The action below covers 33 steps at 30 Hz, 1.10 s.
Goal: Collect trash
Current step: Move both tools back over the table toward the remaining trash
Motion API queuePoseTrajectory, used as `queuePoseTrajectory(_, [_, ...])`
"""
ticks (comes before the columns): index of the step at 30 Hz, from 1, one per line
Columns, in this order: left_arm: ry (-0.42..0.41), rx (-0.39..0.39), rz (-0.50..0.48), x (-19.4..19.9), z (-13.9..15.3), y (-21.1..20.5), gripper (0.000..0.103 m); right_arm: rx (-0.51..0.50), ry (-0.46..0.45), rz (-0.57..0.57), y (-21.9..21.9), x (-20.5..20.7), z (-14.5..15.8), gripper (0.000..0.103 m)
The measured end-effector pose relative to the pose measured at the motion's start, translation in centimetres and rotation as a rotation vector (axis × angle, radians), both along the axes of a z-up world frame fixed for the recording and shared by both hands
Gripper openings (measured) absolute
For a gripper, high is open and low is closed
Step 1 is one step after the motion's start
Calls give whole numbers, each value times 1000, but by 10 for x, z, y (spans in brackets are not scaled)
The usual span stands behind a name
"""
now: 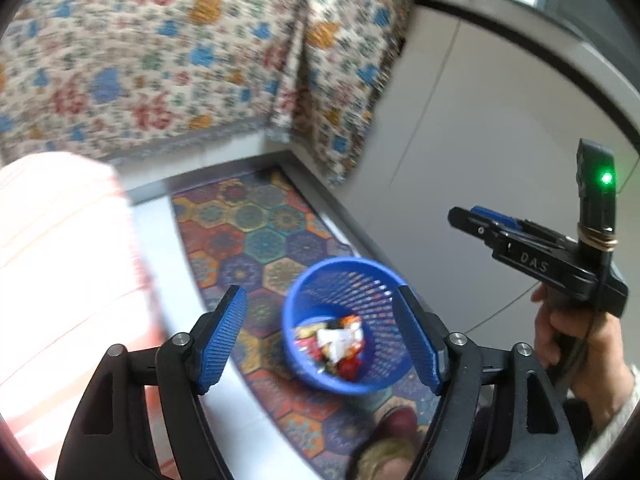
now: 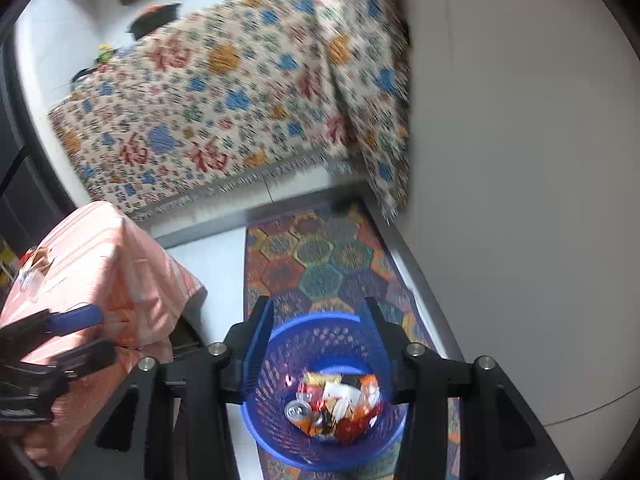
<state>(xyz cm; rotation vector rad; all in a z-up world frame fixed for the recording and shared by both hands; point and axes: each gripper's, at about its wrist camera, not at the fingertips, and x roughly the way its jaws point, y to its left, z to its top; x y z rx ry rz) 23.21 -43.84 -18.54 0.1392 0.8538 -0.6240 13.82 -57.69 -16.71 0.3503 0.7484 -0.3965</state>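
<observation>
Left wrist, room: pale tiled floor [image 1: 460, 128], hexagon-patterned rug [image 1: 256, 240] beside a floral-draped table [image 1: 160, 52].
Bin: blue mesh plastic wastebasket [image 1: 340, 280] on the rug, wrappers [image 1: 336, 344] inside.
Left gripper [image 1: 320, 336]: fingers spread, empty.
Right gripper [image 1: 476, 220]: cannot tell.

Right wrist, right gripper [image 2: 318, 344]: fingers apart over the wastebasket [image 2: 276, 428] — likely for dropping.
Obstacle: pink striped suitcase [image 2: 100, 264] — nearby.
</observation>
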Motion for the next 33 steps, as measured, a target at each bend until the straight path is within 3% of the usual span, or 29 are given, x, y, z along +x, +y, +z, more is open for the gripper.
queuePoseTrajectory(5, [-85, 57, 134, -25, 29, 94, 88, -89, -42, 77, 67, 9, 25, 58])
queuePoseTrajectory(8, [-109, 134, 250, -25, 33, 158, 90, -126, -55, 201, 133, 28, 38, 59])
queuePoseTrajectory(16, [-133, 209, 544, -1, 18, 311, 92, -43, 2, 511, 315, 96, 30, 62])
queuePoseTrajectory(19, [-98, 223, 622, 16, 4, 356, 92, -53, 58, 587, 374, 124, 20, 62])
queuePoseTrajectory(26, [-11, 225, 675, 51, -23, 414, 94, -64, 147, 646, 432, 168, -11, 62])
queuePoseTrajectory(29, [-11, 225, 675, 57, -24, 414, 102, -114, 140, 636, 439, 176, -17, 65])
queuePoseTrajectory(33, [-8, 224, 652, 63, -23, 412, 103, -114, 127, 624, 440, 181, -20, 75])
